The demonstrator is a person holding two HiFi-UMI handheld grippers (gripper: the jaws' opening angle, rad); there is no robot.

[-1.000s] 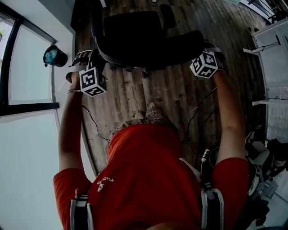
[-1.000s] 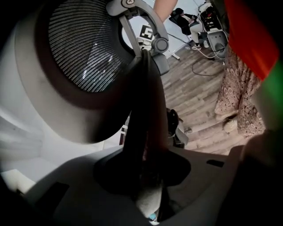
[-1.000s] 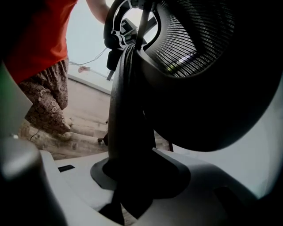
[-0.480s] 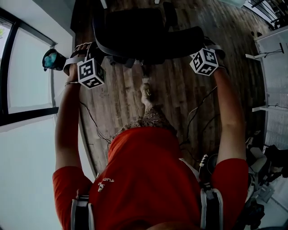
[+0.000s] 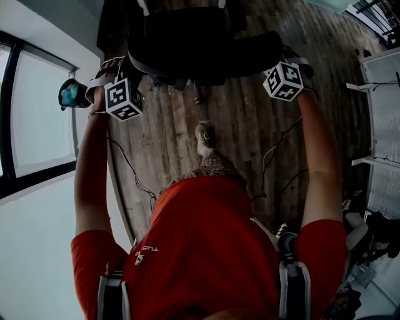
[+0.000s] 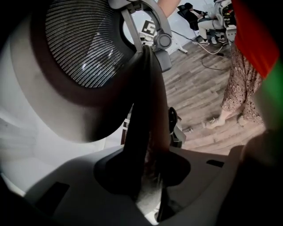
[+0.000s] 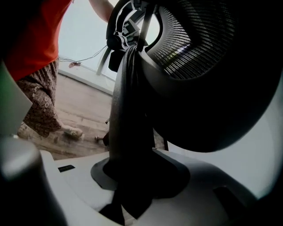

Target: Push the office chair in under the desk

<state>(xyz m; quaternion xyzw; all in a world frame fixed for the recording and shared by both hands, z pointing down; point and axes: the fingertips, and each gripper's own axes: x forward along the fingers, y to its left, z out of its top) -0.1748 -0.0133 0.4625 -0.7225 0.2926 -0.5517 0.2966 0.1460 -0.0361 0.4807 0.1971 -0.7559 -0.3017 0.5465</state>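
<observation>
The black office chair (image 5: 200, 44) stands at the top of the head view, its mesh back toward me. My left gripper (image 5: 125, 78) holds the back's left edge and my right gripper (image 5: 280, 67) its right edge. In the left gripper view the dark frame of the chair back (image 6: 143, 114) runs down into the left gripper (image 6: 148, 176), whose jaws are closed on it. The right gripper view shows the same frame edge (image 7: 126, 110) clamped in the right gripper (image 7: 128, 185). White legs (image 5: 144, 5), perhaps the desk's, show at the top edge; the desktop is out of view.
A wooden floor (image 5: 250, 137) lies under the chair, with cables (image 5: 128, 172) trailing on it. My foot (image 5: 202, 134) is just behind the chair base. A window wall (image 5: 37, 125) with a dark round object (image 5: 70, 92) runs along the left. White furniture frames (image 5: 375, 106) stand at the right.
The chair and both grippers have moved forward, up in the head view. My foot has stepped out behind the chair base.
</observation>
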